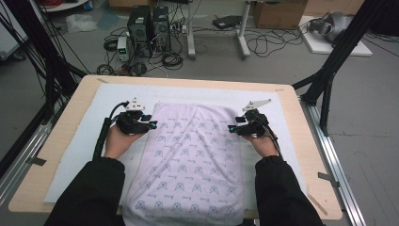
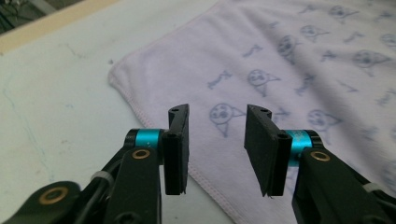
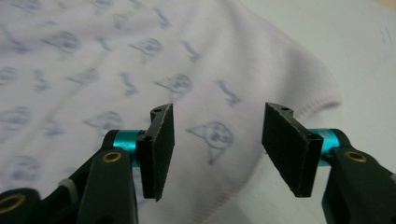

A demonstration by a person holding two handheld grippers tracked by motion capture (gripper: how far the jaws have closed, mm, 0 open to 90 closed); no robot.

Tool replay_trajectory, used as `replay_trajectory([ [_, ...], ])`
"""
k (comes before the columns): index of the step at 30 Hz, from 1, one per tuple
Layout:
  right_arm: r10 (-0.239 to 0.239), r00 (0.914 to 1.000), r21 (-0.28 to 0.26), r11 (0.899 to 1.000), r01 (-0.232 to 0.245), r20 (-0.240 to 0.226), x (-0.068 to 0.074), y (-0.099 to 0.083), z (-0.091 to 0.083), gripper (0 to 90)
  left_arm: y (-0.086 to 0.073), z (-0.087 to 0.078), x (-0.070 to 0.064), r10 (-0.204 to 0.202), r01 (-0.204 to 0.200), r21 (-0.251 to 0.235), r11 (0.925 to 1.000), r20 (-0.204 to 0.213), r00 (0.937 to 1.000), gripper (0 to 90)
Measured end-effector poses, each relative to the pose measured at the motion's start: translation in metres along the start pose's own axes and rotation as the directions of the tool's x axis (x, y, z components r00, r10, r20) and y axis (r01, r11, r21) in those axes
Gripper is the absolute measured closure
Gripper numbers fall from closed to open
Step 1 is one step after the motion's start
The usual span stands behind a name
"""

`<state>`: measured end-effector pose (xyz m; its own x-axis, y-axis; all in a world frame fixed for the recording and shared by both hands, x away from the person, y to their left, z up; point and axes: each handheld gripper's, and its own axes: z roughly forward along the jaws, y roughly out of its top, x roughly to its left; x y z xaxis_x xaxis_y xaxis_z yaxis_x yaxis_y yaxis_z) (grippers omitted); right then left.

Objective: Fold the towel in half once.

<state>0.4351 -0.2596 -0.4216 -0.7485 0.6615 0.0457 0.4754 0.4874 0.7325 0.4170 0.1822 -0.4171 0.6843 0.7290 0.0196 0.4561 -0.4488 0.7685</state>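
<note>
White towel (image 1: 190,160) with little blue drawings lying flat on the desk (image 1: 301,141), left hand-held gripper (image 1: 151,124) wide open over its left edge, right hand-held gripper (image 1: 231,128) wide open over its right edge

A white mat (image 1: 113,96) covers the wooden table (image 1: 61,129); computer towers (image 1: 149,26) and cables (image 1: 263,44) lie beyond.

A lab: computer towers (image 1: 148,28) amid cables (image 1: 263,44) on a grey floor, black frame struts (image 1: 336,52).

Black sleeves; 2 black hand-held grippers (image 1: 153,125) (image 1: 231,128), teal collars, brass screws.
</note>
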Motion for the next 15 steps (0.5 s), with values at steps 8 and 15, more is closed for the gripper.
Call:
replay_trajectory([
  [8, 0.050, 0.9980, 0.021, 0.998, -0.051, 0.039, -0.012, -0.009, 0.018, 54.7, -0.012, 0.022, 0.011, -0.042, 0.041, 0.063, 0.9972, 0.013, 0.9990, 71.0],
  [15, 0.080, 0.9958, 0.030, 0.996, -0.081, 0.044, -0.017, -0.010, 0.017, 83.9, -0.008, 0.021, 0.011, -0.027, 0.027, 0.080, 0.9964, -0.005, 0.9996, 86.9],
])
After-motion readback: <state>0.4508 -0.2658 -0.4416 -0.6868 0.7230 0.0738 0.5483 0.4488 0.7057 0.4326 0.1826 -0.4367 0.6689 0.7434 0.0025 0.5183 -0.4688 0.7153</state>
